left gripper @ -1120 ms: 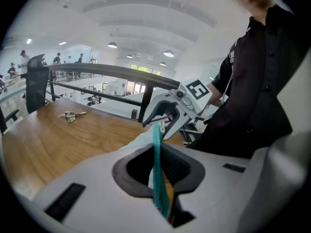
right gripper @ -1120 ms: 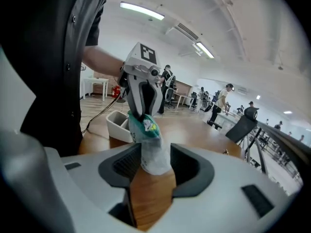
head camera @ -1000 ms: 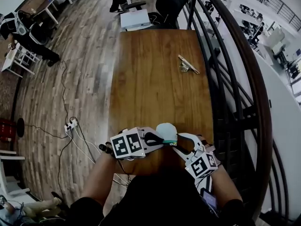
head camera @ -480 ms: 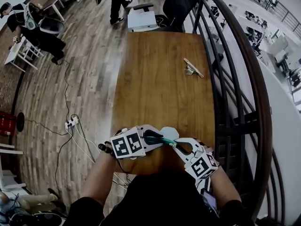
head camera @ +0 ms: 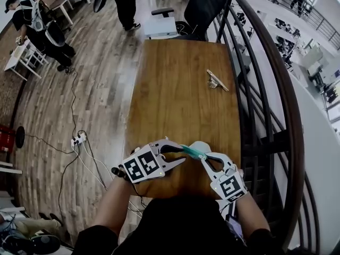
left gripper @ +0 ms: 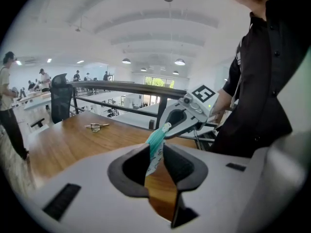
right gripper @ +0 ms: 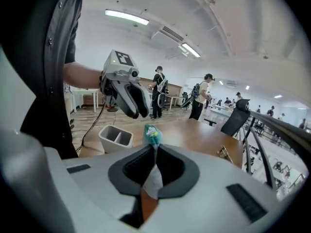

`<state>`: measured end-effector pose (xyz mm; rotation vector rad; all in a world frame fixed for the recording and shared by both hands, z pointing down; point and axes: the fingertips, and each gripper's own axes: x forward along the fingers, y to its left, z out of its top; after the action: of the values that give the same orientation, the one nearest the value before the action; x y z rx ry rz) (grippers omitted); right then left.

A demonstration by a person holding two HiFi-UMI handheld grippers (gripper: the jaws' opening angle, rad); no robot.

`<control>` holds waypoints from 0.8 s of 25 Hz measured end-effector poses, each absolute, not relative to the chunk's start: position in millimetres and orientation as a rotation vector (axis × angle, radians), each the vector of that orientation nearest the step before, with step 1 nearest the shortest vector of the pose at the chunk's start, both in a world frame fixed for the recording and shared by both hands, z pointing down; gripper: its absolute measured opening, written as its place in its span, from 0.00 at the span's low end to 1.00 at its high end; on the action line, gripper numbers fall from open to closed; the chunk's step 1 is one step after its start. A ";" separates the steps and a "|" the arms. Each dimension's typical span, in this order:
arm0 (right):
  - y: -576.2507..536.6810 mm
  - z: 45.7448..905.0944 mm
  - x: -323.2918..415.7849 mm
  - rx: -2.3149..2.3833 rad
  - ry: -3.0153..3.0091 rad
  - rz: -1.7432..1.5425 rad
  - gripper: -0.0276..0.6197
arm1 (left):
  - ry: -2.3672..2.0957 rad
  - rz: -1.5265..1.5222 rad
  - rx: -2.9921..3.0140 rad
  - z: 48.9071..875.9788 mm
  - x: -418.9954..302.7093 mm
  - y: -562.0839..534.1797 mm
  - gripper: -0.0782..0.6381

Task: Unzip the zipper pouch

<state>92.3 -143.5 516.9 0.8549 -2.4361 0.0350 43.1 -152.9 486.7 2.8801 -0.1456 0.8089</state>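
A small teal and white zipper pouch (head camera: 194,151) hangs over the near end of the wooden table (head camera: 175,89), between my two grippers. My right gripper (head camera: 204,158) is shut on the pouch: in the right gripper view the white fabric (right gripper: 151,176) is pinched between the pads and its teal top (right gripper: 152,135) sticks out past them. My left gripper (head camera: 178,154) faces it from the left. Its jaws are opening, and the pouch's teal edge (left gripper: 156,147) stands between them with a gap on one side.
A metal key bunch (head camera: 217,81) lies at the table's far right. A white two-compartment holder (right gripper: 115,137) stands near the table's near-left edge. A dark railing (head camera: 260,100) runs along the right side. An office chair (head camera: 204,9) and people (head camera: 40,25) are beyond the table.
The pouch has shifted right and turned from a rounded face to edge-on. My right gripper has closed on it, and the left jaws have spread apart.
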 end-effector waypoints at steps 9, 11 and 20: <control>-162.6 499.2 94.9 0.963 -2.402 -0.026 0.05 | -0.348 0.500 2.661 470.1 62.8 -163.7 0.18; -162.5 495.2 92.3 0.975 -2.404 -0.025 0.05 | -0.374 0.448 2.621 466.7 63.0 -166.8 0.18; -161.5 491.1 84.5 0.968 -2.348 -0.136 0.05 | -0.387 0.331 2.507 459.4 76.5 -161.8 0.27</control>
<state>84.5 -161.5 491.1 0.9681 -2.3483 -0.1364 76.5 -161.8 459.4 2.5067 -0.3871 0.3314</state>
